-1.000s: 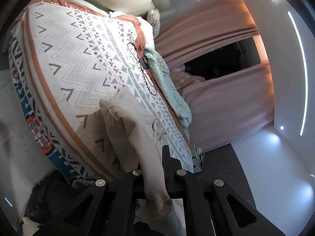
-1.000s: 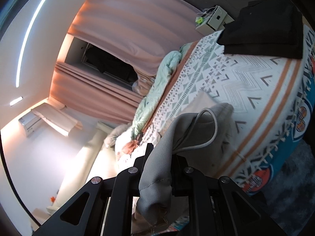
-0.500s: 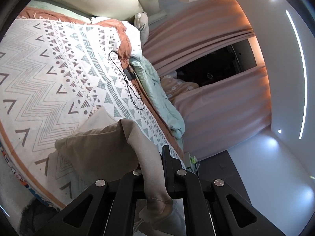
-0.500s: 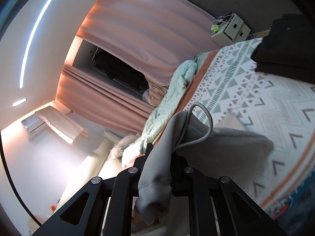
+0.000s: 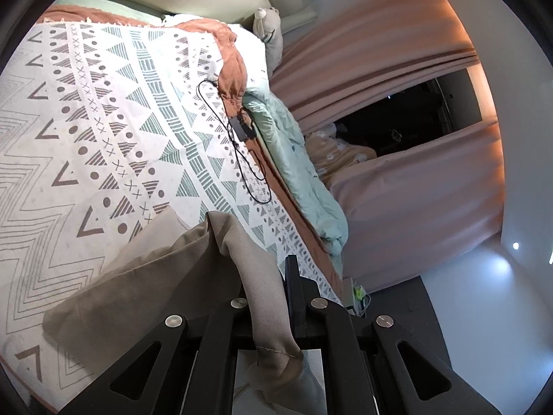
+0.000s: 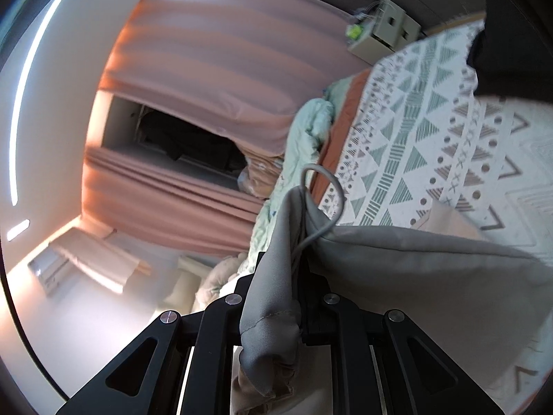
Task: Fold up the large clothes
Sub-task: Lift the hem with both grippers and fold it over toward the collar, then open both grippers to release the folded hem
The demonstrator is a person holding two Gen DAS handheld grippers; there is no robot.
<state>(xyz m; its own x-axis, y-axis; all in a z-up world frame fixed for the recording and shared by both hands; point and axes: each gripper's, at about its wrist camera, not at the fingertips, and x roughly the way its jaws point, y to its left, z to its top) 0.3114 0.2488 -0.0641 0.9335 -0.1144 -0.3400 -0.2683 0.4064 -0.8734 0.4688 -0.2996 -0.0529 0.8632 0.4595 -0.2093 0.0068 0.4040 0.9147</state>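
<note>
Both grippers are clamped on the same beige garment [image 5: 145,297]: the left gripper [image 5: 268,297] pinches a hemmed end, the right gripper [image 6: 276,297] bunched fabric beside a loop of drawstring [image 6: 325,204]. Between them the cloth stretches over the patterned bedspread [image 5: 103,131], part of it apparently lying on the bed. I judge the folding only begun; a fold seems to be in progress, with no neat stack formed yet. As for containers, only a small beige box [image 6: 383,31] stands beyond the bed's corner; its contents cannot be made out.
</note>
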